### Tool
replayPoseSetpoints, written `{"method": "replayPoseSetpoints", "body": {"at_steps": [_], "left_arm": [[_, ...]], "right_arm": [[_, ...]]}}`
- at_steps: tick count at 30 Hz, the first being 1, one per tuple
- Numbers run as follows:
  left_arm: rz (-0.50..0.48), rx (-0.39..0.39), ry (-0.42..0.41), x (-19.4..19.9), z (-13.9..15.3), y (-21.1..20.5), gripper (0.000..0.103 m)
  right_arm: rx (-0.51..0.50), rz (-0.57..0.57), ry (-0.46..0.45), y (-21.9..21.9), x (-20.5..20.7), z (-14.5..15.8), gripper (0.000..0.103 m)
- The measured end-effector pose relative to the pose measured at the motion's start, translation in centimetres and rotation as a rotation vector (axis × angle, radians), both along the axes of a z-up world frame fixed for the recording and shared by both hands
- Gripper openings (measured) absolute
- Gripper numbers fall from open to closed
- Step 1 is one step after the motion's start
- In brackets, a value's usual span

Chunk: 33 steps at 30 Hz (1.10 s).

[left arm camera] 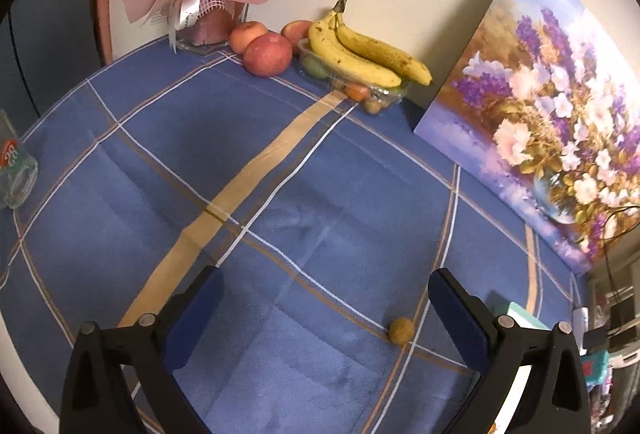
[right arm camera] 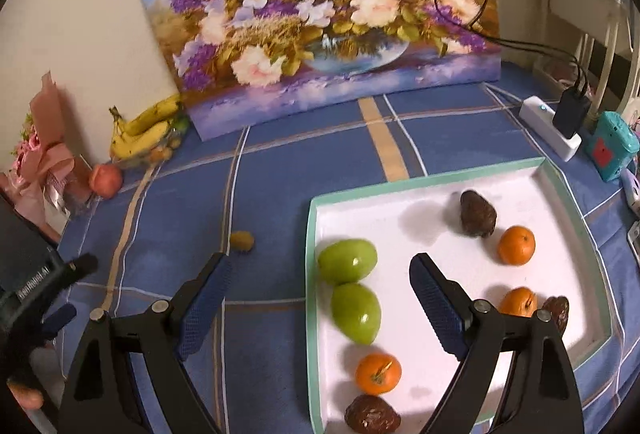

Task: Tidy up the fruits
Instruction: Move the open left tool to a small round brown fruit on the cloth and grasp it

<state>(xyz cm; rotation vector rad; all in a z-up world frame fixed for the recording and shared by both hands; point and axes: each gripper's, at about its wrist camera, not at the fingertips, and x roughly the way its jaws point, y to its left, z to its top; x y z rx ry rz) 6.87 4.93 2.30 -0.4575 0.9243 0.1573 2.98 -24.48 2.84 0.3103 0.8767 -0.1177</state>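
Much of the sorting appears to be done, though not all. Taken from left to right in the right wrist view, a bouquet (right arm camera: 44, 154) is seen at nine o'clock by the wall, then a red apple (right arm camera: 105, 180), then a bunch of bananas (right arm camera: 142, 132) lying over a clear punnet (left arm camera: 360, 90) of small fruit; these are judged to be still unsorted. A small yellowish fruit (right arm camera: 241, 241) is left alone on the blue checked tablecloth (right arm camera: 272, 162), well apart from the white tray (right arm camera: 424, 182) at three to five o'clock. Inside the tray two green fruits (right arm camera: 352, 282) are laid touching at its left edge, three small oranges (right arm camera: 516, 245) are spread from six to three o'clock, and three dark brown wrinkled fruits (right arm camera: 477, 214) are placed at the far, near and right sides.

In the left wrist view the same lone fruit (left arm camera: 401, 331) is found at five o'clock, just inside the right finger of the left gripper (left arm camera: 324, 318), with two more apples (left arm camera: 267, 54) at twelve o'clock beside the bananas.

The left gripper is held released, with jaws spread wide over bare cloth and nothing touched. The right gripper (right arm camera: 320, 294) is likewise spread to its widest; the lower green fruit and the tray's left rim are seen between its fingers, but nothing is pressed or carried.
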Motion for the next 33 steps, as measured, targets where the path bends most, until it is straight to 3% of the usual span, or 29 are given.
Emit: {"method": "replayPoseSetpoints", "body": {"at_steps": [7, 10, 20, 22, 24, 30, 33], "left_arm": [[-0.082, -0.015, -0.012, 0.4, 0.4, -0.5, 0.103], [-0.119, -0.047, 0.002, 0.7, -0.1, -0.9, 0.103], [-0.222, -0.040, 0.161, 2.3, -4.3, -4.4, 0.100], [-0.242, -0.040, 0.184, 2.4, -5.0, -5.0, 0.091], [-0.264, -0.038, 0.203, 2.6, -5.6, -5.6, 0.087], [-0.321, -0.073, 0.233, 3.1, -6.8, -7.5, 0.071], [-0.331, -0.064, 0.243, 3.5, -7.2, -8.3, 0.056]], "right_arm": [[0.091, -0.003, -0.006, -0.6, 0.1, -0.2, 0.091], [0.083, -0.005, -0.004, -0.4, 0.3, -0.1, 0.091], [0.077, 0.022, 0.022, -0.3, 0.7, -1.5, 0.089], [0.078, 0.027, 0.030, -0.2, 0.8, -1.6, 0.087], [0.082, 0.033, 0.037, -0.2, 0.9, -1.8, 0.081], [0.100, 0.026, 0.057, -0.4, 1.1, -2.3, 0.075], [0.106, 0.018, 0.064, -0.6, 1.1, -2.4, 0.071]]}}
